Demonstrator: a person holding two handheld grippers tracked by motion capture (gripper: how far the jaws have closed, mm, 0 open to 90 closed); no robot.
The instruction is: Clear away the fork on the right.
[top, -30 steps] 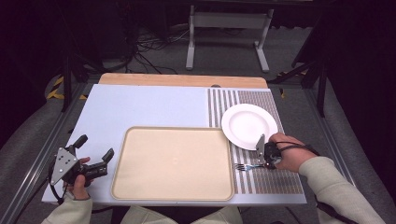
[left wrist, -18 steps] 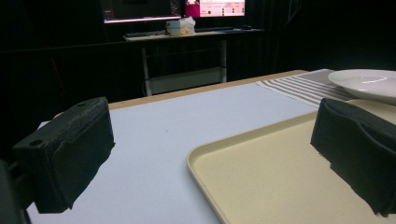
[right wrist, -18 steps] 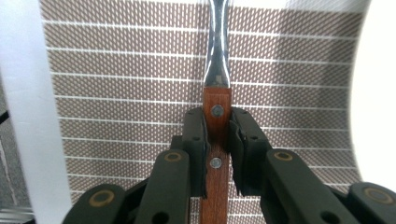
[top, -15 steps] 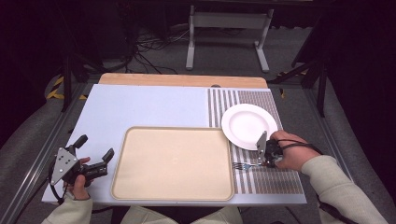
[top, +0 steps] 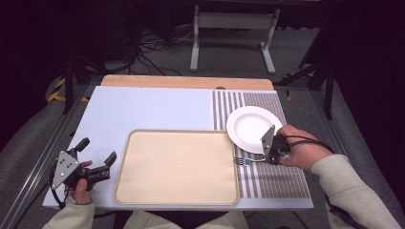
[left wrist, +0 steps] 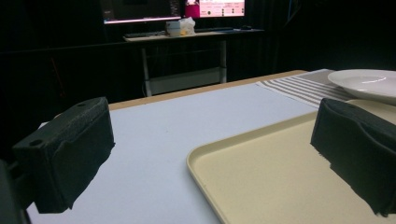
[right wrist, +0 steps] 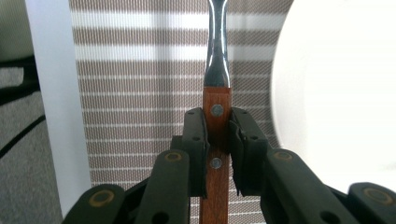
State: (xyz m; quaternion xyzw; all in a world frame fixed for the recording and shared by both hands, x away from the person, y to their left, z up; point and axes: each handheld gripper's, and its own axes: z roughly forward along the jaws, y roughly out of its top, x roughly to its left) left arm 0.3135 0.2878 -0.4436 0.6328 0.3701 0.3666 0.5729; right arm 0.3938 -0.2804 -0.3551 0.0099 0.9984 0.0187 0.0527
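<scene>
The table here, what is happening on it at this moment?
A person works at the table with a gripper in each hand. The right gripper has its jaws shut on the wooden handle of a fork, held low over the striped placemat, right beside the white plate. The left gripper rests with its jaws open and holding nothing, left of the beige tray, which has nothing on it.

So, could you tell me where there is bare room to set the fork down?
The beige tray is bare. So is the blue mat behind it, across to the striped placemat. That placemat is free toward the person; farther back it is crowded by the white plate and the right gripper holding the fork.
</scene>
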